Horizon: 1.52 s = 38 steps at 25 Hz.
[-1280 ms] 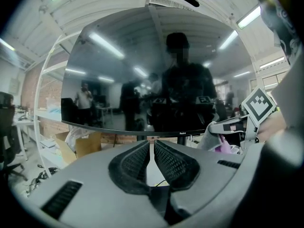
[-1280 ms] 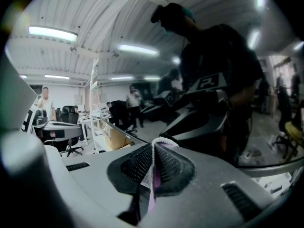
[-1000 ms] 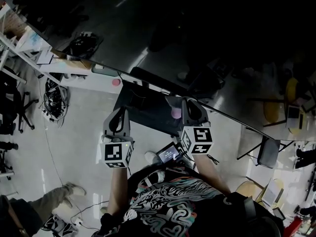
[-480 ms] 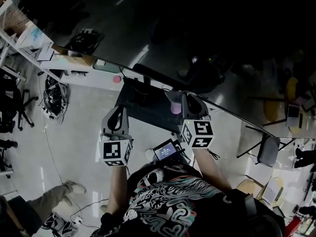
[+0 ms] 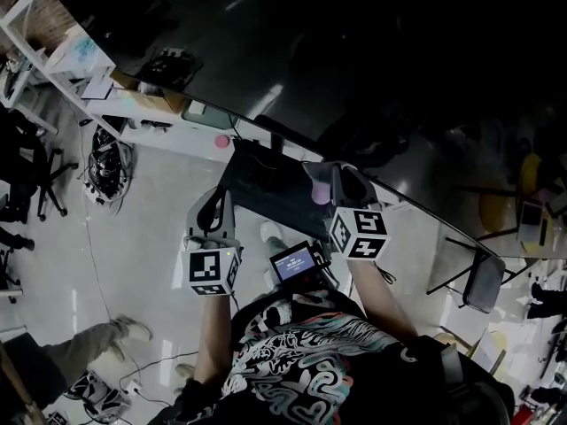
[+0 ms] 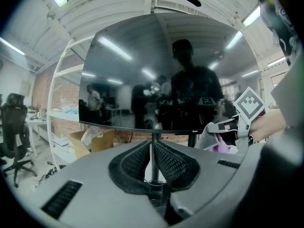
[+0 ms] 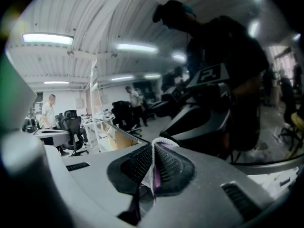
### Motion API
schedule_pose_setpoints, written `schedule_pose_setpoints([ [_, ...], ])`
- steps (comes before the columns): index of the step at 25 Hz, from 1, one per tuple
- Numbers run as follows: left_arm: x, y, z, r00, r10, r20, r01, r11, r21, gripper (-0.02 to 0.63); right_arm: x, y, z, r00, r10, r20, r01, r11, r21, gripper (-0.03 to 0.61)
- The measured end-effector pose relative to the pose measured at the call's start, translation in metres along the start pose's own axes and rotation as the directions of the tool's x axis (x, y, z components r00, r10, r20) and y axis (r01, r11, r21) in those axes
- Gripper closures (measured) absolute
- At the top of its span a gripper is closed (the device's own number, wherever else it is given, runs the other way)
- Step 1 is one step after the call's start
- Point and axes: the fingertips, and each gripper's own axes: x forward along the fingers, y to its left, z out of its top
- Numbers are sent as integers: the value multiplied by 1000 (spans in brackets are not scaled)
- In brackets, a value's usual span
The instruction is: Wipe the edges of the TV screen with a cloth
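Observation:
The TV screen (image 5: 354, 60) is a large dark glossy panel; its lower edge slants across the head view. In the left gripper view the TV screen (image 6: 152, 80) stands straight ahead on a thin stand. My left gripper (image 5: 213, 200) hangs below the lower edge with its jaws (image 6: 152, 144) shut on nothing. My right gripper (image 5: 335, 177) sits at the screen's lower edge, shut on a purple and white cloth (image 5: 317, 193). The cloth (image 7: 153, 167) is pinched between the jaws, close to the reflecting TV screen (image 7: 204, 56). The right gripper (image 6: 237, 122) also shows beside the left.
The TV's black base (image 5: 266, 180) lies below the screen. White shelving (image 5: 53, 34) and a cardboard box (image 6: 92, 141) stand at the left, with an office chair (image 6: 12, 141). Another person's leg (image 5: 89, 348) is at the lower left. A folding chair (image 5: 483, 277) stands right.
Both grippers keep nearly the same pose below the screen's lower edge. The head view has drifted a little, so the shelving sits further right and lower in it.

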Motion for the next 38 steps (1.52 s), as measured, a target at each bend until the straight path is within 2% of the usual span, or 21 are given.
schedule_pose_setpoints([
  [7,-3,27,2,998,67,5,-67,998,5,574,13,15,2,1000,28,10,-29,999,22,541],
  [13,0,40,5,996,92,5,-92,996,7,574,23,25,4,999,47,14,-48,998,44,541],
  [30,12,95,1,991,136,-7,-136,991,-15,574,63,63,11,997,77,-9,-76,995,63,541],
  [38,22,112,5,990,142,18,-141,989,-34,574,74,76,14,996,89,-16,-87,993,79,541],
])
